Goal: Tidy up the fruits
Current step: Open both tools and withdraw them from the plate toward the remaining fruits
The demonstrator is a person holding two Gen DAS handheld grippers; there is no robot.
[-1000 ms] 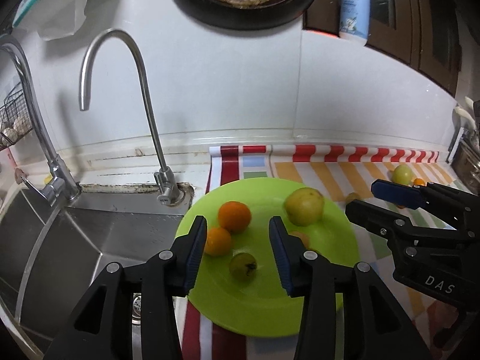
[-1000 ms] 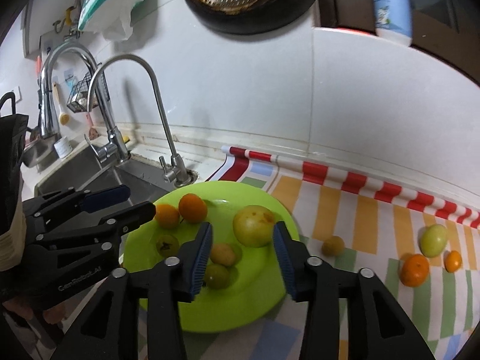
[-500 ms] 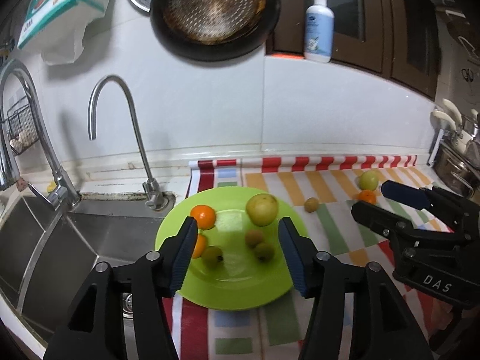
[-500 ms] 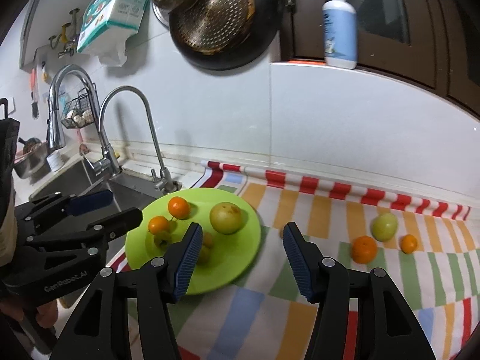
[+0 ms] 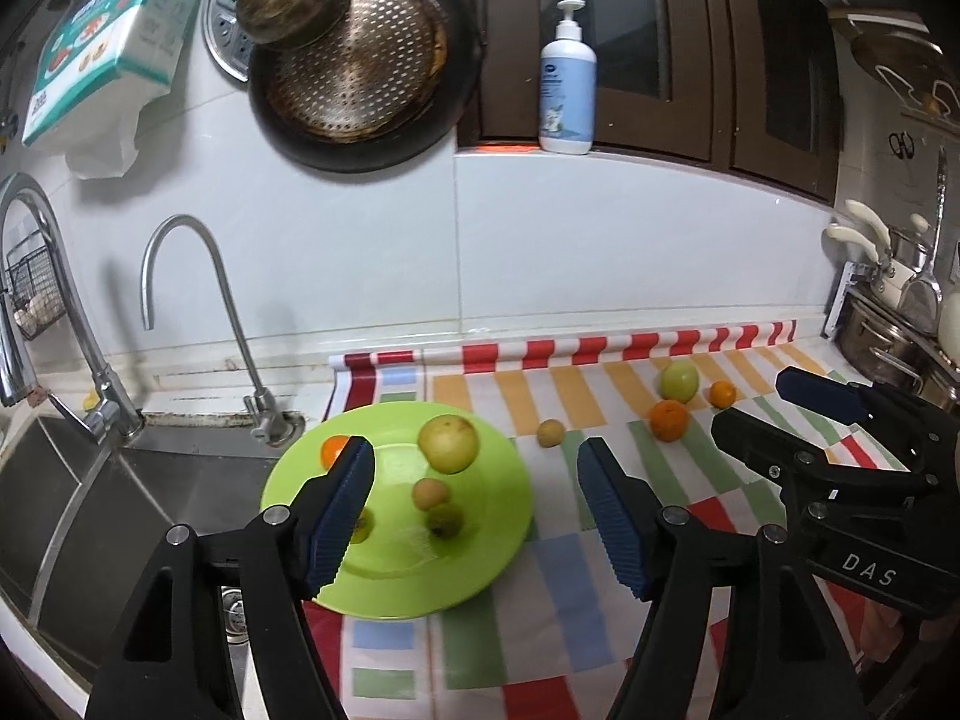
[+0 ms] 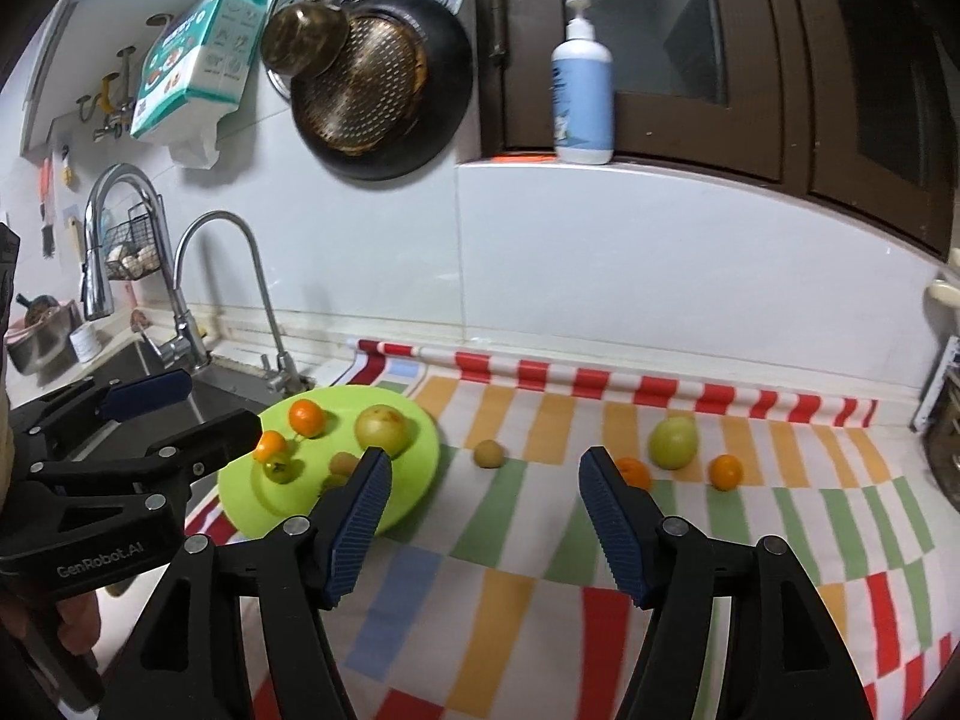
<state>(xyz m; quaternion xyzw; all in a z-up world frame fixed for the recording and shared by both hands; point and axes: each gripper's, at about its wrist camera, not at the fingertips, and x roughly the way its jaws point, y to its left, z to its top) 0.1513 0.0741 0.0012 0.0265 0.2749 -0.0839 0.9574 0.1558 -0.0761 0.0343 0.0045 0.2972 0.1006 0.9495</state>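
A lime green plate (image 5: 480, 564) (image 6: 414, 498) lies on a striped cloth by the sink and holds several fruits, among them a big yellow-green one (image 5: 449, 443) (image 6: 381, 426) and an orange (image 6: 307, 417). A small brown fruit (image 5: 550, 432) (image 6: 488, 453), a green apple (image 5: 679, 380) (image 6: 674, 441), a big orange (image 5: 668, 420) (image 6: 630, 471) and a small orange (image 5: 722, 394) (image 6: 725, 471) lie on the cloth. My left gripper (image 5: 477, 516) is open and empty above the plate's near side. My right gripper (image 6: 483, 525) is open and empty above the cloth, right of the plate.
A steel sink (image 5: 90, 498) with two taps (image 5: 198, 276) lies left of the plate. Pans (image 5: 360, 60) hang on the tiled wall. A soap bottle (image 5: 567, 84) stands on the window ledge. Pots (image 5: 888, 336) stand at the far right.
Both grippers have pulled back and up from the plate and opened wider. More of the cloth and the loose fruits on the right now shows.
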